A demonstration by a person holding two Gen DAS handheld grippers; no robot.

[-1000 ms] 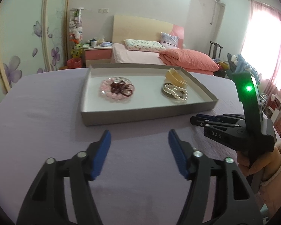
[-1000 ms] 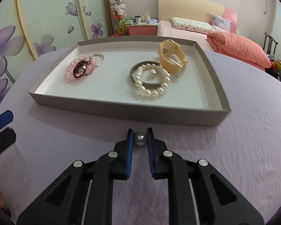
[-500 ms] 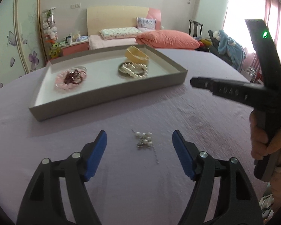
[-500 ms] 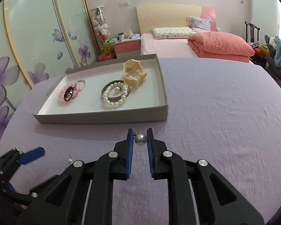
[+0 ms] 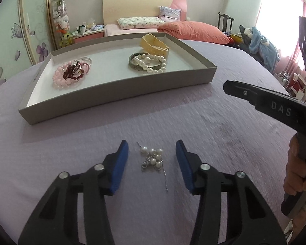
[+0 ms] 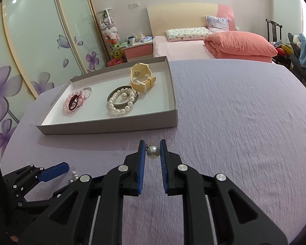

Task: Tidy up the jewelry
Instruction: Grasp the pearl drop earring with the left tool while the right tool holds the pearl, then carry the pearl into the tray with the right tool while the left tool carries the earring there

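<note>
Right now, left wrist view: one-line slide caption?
Left gripper, jaws just closing, straddles pearl earring on purple cloth, tray behind.

Both tools are matte black with angular, cut-out arms. The left gripper [image 5: 152, 153] carries blue pads on its jaws and round silver screw heads. The right gripper [image 6: 153, 150] has ribbed blue pads; its side bears white letters "DAS". At three o'clock, a hand [image 5: 297, 171] grips its handle.
</note>
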